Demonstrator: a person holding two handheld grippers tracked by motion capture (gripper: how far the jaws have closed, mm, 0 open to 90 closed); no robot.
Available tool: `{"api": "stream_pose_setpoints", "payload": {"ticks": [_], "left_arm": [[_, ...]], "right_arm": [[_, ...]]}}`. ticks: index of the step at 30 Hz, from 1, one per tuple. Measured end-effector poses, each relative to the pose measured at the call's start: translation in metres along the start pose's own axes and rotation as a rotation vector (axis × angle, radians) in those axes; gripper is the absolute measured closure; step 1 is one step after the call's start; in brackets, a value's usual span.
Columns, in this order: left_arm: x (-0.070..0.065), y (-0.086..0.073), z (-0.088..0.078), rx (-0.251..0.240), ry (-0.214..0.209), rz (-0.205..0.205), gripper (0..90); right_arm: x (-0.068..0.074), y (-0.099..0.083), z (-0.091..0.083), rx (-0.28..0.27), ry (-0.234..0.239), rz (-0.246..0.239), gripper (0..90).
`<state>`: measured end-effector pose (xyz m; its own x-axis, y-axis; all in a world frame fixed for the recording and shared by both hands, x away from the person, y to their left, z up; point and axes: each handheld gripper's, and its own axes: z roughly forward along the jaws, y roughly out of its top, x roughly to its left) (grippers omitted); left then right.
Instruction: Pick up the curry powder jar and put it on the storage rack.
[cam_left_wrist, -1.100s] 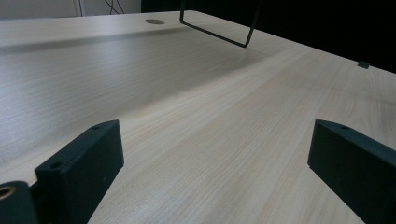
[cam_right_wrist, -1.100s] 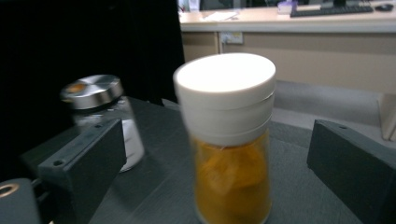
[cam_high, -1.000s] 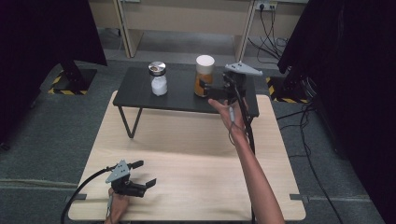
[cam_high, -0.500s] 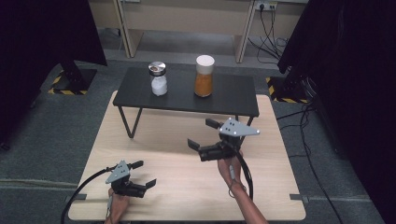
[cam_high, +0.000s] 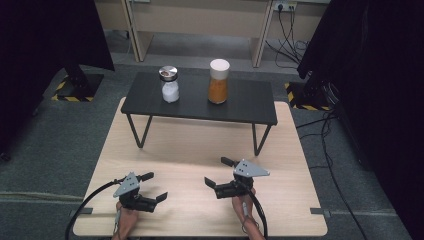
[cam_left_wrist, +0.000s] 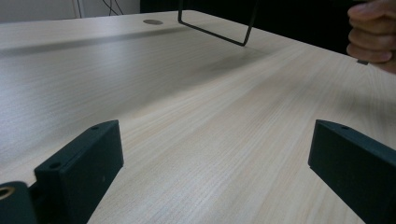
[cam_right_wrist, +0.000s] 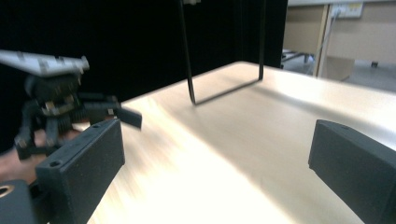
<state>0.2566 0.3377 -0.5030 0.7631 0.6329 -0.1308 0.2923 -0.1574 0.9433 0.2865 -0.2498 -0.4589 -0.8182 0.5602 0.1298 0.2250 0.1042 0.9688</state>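
Two claws (cam_high: 153, 186) (cam_high: 218, 172) over woodgrain table (cam_high: 190, 150).

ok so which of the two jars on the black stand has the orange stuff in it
The taller jar with the white lid, at the right of the black stand, holds the orange contents. The shorter jar to its left has a silver lid and white contents.

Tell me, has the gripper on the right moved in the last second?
Yes. The right gripper has pulled back from the orange jar on the black shelf, down to the wooden table's near edge, jaws open.
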Motion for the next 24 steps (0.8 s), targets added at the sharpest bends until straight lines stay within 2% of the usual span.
{"api": "stream_pose_setpoints", "payload": {"ticks": [3, 8, 10, 14, 17, 24], "left_arm": [[-0.001, 0.001, 0.001, 0.004, 0.0, 0.006, 2.2], [-0.001, 0.001, 0.001, 0.004, 0.0, 0.005, 2.2], [-0.001, 0.001, 0.001, 0.006, 0.001, 0.007, 2.2], [-0.005, 0.005, 0.003, 0.03, 0.005, 0.042, 2.2], [-0.006, 0.008, 0.005, 0.046, 0.002, 0.05, 2.2], [-0.005, 0.009, 0.005, 0.055, 0.004, 0.047, 2.1]], "right_arm": [[0.003, -0.015, 0.002, 0.023, -0.021, -0.019, 3.4], [0.005, -0.025, 0.003, 0.062, -0.048, -0.007, 3.4], [0.009, -0.031, 0.005, 0.077, -0.076, -0.006, 3.4], [0.015, -0.039, 0.008, 0.084, -0.114, -0.025, 3.4], [0.015, -0.039, 0.009, 0.093, -0.123, -0.014, 3.4], [0.02, -0.034, 0.014, 0.141, -0.134, -0.037, 3.5]]}}
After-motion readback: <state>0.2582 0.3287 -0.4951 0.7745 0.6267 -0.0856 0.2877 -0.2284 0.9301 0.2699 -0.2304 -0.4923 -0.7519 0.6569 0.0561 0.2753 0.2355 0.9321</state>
